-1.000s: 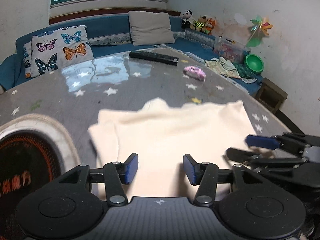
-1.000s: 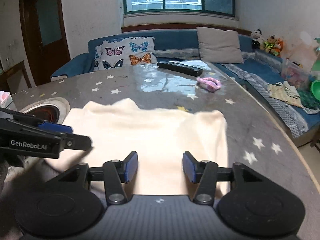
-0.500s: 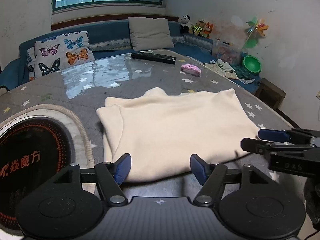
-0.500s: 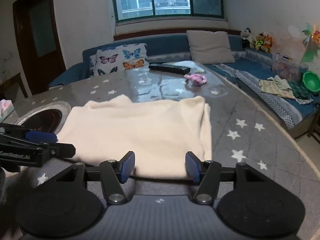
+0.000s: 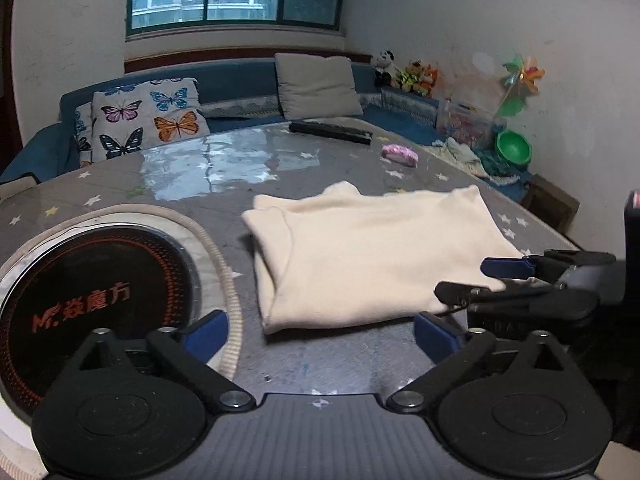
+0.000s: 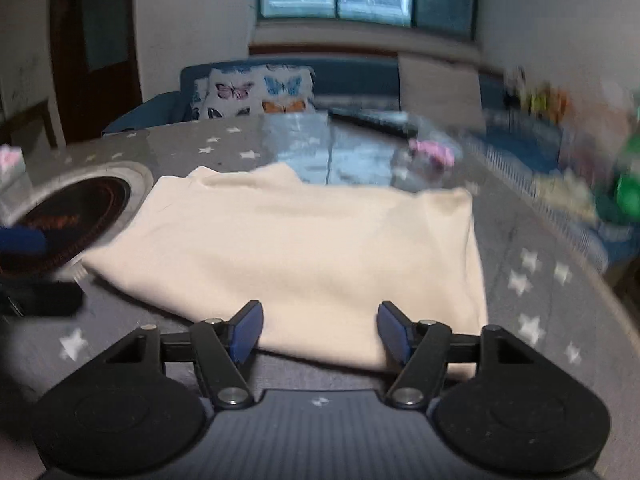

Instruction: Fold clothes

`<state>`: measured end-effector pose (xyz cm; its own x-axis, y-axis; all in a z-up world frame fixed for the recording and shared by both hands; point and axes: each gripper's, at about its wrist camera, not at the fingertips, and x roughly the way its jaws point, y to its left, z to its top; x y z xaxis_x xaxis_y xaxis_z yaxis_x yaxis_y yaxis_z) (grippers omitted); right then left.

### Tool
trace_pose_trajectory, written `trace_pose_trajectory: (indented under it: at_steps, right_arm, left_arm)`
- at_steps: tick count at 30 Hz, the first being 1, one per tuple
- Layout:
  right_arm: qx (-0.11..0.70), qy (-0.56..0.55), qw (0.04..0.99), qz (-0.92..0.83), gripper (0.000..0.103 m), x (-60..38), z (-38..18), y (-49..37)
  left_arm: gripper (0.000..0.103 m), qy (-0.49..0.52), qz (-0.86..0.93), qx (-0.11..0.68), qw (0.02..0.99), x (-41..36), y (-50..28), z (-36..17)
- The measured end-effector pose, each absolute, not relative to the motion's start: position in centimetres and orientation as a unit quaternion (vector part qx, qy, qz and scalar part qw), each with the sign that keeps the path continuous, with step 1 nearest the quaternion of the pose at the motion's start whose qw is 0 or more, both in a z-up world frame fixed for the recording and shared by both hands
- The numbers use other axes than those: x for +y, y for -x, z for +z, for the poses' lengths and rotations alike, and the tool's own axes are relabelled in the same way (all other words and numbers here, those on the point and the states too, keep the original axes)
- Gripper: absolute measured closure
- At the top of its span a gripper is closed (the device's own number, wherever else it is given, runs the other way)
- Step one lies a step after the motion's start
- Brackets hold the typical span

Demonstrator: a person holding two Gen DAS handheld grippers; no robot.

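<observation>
Two grippers are over a round grey table (image 5: 192, 200) with white stars, and one cream garment (image 5: 372, 256) lies folded flat on it, near the front edge. The left gripper (image 5: 320, 334) has its jaws far apart and they are opening; only bare table top is between the blue pads, and the near edge of the garment is just beyond them. The right gripper (image 6: 320, 330) is also opening its jaws. The near hem of the garment shows between its pads, but the pads do not press it.

The left wrist view is sharp. It shows a black round hotplate (image 5: 84, 300) with orange letters, set in the table to the left of the garment and near it. It shows also the right gripper from the side, at the right corner of the garment. Farther back there is a black remote control (image 5: 330, 132) and a small pink thing (image 5: 399, 155) on the table, then a blue sofa (image 5: 240, 76) with a butterfly cushion (image 5: 148, 120) and a grey cushion (image 5: 316, 86), some soft toys (image 5: 408, 74) and a green bowl (image 5: 514, 148).

The right wrist view is blurred. It shows a dark door (image 6: 96, 48) on the left wall, which the other view does not show, and a pink and white thing (image 6: 10, 160) at the left edge of the table; I cannot tell what that is.
</observation>
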<state>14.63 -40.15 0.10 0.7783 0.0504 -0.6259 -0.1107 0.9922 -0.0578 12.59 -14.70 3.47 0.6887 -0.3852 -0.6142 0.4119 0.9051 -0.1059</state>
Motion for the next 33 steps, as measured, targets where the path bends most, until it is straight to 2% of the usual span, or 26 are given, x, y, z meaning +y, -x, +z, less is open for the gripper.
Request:
trace_pose_trajectory:
  at_steps: [3,6,9,13,33]
  right_arm:
    - [0.319,0.053,0.946,0.041,0.031,-40.0,0.6,-13.9]
    - [0.31,0.043,0.949,0.043,0.019,-40.1,1.1,-13.2]
    - [0.308,0.039,0.95,0.04,0.013,-40.1,1.5,-12.5]
    - [0.306,0.035,0.951,0.032,0.0,-39.8,2.1,-11.2]
    - [0.312,-0.002,0.95,0.001,0.0,-38.3,1.8,-5.5]
  left_arm:
    - [0.0,-0.014,-0.213,0.325,0.921,-14.2,-12.4,3.6]
    - [0.0,-0.013,-0.205,0.326,0.923,-13.9,-12.3,3.7]
    - [0.0,-0.013,-0.202,0.323,0.924,-13.8,-11.8,3.9]
    - [0.0,-0.013,-0.201,0.322,0.925,-13.6,-10.8,4.0]
    - [0.0,-0.006,-0.172,0.342,0.924,-12.0,-5.8,2.6]
